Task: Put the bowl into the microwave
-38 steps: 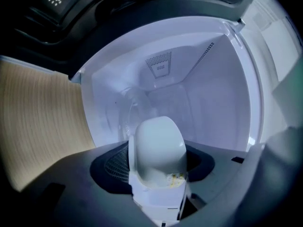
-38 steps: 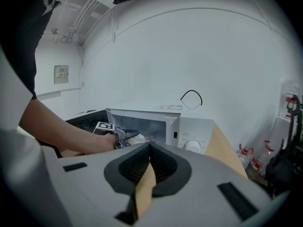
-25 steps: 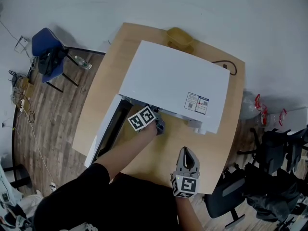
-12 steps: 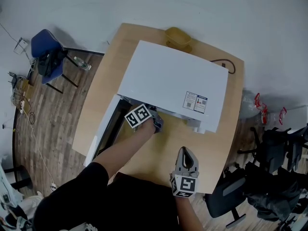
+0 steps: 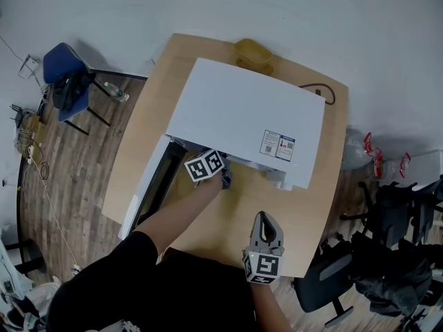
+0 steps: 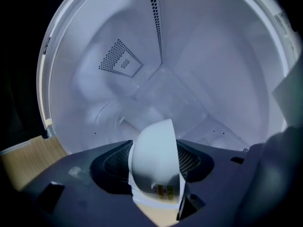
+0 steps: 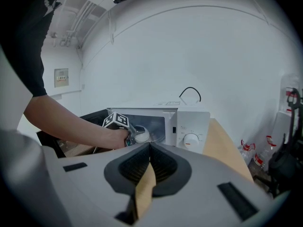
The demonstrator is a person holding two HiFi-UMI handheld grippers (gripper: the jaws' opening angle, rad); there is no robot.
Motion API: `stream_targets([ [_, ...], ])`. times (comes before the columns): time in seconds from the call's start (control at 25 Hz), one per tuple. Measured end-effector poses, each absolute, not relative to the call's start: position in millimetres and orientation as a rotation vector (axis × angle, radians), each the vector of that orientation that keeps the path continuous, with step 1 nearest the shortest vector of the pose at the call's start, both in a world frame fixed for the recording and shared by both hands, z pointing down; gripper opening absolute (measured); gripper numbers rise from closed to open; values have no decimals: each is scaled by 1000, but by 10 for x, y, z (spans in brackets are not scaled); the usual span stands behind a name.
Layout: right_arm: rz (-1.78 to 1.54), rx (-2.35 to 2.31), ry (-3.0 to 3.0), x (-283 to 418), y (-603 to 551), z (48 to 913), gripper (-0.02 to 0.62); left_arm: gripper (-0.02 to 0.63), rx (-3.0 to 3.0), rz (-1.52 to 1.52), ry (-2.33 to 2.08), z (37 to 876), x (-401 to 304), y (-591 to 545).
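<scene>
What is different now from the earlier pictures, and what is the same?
Almost nothing. The left gripper, shut on the white bowl at the microwave opening, only rolled slightly. The right gripper stayed shut and still above the table, and the microwave door stayed open.

Probably black sleeve (image 5: pixel 135 251), grey right hand-held gripper (image 5: pixel 265 218)

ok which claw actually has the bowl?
The left claw, reaching into the open microwave, shut on the white bowl. The right claw is shut on nothing, back over the table.
</scene>
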State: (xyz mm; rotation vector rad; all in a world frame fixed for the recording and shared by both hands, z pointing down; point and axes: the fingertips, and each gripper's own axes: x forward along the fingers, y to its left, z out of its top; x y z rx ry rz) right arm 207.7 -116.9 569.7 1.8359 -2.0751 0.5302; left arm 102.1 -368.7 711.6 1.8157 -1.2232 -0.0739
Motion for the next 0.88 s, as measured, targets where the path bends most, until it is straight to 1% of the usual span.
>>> stream_targets([
  [0.12, 529, 1835, -2078, 2079, -1166, 5697, 60, 248, 1834, -52, -1239, 7123, 1002, -3695],
  [0.32, 530, 1826, -2069, 2108, -1144, 5714, 60, 288, 1866, -22, -1296, 7119, 952, -3715],
  [0.56, 530, 1826, -2057, 2161, -1115, 5729, 60, 295, 1891, -25, -1301, 7113, 933, -3731],
  [0.88, 550, 1784, -2072, 2069, -1109, 5783, 60, 326, 1938, 86, -1323, 7150, 936, -3722],
])
